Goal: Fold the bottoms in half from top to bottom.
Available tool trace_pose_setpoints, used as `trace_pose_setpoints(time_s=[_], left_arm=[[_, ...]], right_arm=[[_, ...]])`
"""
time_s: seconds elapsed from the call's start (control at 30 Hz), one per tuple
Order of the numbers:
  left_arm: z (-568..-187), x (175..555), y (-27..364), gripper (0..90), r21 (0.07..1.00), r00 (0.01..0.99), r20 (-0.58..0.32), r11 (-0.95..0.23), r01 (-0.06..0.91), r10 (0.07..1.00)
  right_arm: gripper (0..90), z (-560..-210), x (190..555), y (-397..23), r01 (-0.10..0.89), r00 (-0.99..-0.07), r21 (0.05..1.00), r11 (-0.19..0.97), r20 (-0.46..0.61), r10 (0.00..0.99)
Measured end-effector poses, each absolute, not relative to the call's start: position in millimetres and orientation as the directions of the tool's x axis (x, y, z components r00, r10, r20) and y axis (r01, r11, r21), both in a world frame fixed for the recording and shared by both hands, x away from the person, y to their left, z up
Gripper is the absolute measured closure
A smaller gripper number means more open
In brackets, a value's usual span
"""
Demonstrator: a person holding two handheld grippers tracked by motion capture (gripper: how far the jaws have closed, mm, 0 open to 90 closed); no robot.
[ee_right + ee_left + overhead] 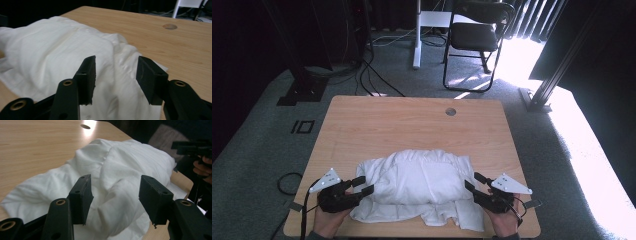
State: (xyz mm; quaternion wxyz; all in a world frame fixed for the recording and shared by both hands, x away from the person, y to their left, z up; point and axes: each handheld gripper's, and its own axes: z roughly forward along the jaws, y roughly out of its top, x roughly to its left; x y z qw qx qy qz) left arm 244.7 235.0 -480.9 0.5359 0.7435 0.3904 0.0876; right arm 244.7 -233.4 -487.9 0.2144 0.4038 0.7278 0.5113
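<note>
— High view, left to right: what sits at the desk's near-left corner?

— A person's left hand (329, 220) holds the left tool (363, 184), its two black jaws spread apart and pointed toward the left end of a crumpled white cloth (419, 182). A grey three-cornered plate rides on top, and a black cable trails off the desk's left edge.

— And the cloth itself?

— It lies bunched in a soft mound along the near edge of the light wooden desk (412, 122), centred between the two tools, with a flatter flap spilling toward the near edge. A round hole (450, 111) marks the desk near its far edge.

— The right side?

— Near the near-right corner, the right hand (504, 222) grips the right tool (473, 181), jaws likewise parted and angled at the cloth's right end.

— What do the tool cameras add?

— Left gripper view: the left tool (113, 192) gapes with nothing between its jaws, white cloth (125, 160) piled just beyond them. Right gripper view: the right tool (116, 72) also stands wide, hovering over the cloth's (50, 47) rumpled edge, bare desk (180, 47) stretching beyond.

— Beyond the desk?

— A black folding chair (474, 35) stands on grey carpet, sunlight falling at the right.
</note>
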Motion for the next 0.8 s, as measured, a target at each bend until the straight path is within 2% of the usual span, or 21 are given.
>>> trace_pose_setpoints(time_s=[0.17,0.3,0.63,0.8], left_arm=[[-497.7,255.8,212.9,45.7,0.84,0.685,-0.257,-0.193,0.506,0.681],[-512.8,258.5,204.5,46.2,0.817,0.678,-0.235,-0.236,0.526,0.697],[-538.6,251.6,204.0,48.3,0.765,0.666,-0.254,-0.276,0.582,0.701],[-548.0,252.0,201.1,48.9,0.745,0.658,-0.234,-0.303,0.594,0.716]], right_arm=[[51.1,-507.9,265.0,-224.1,0.459,-0.549,0.871,0.179,0.12,0.827],[49.3,-525.9,266.9,-215.3,0.507,-0.547,0.839,0.199,0.134,0.827],[47.8,-545.0,258.6,-207.4,0.574,-0.544,0.785,0.233,0.152,0.825],[48.0,-553.1,256.0,-203.0,0.594,-0.536,0.762,0.257,0.137,0.833]])
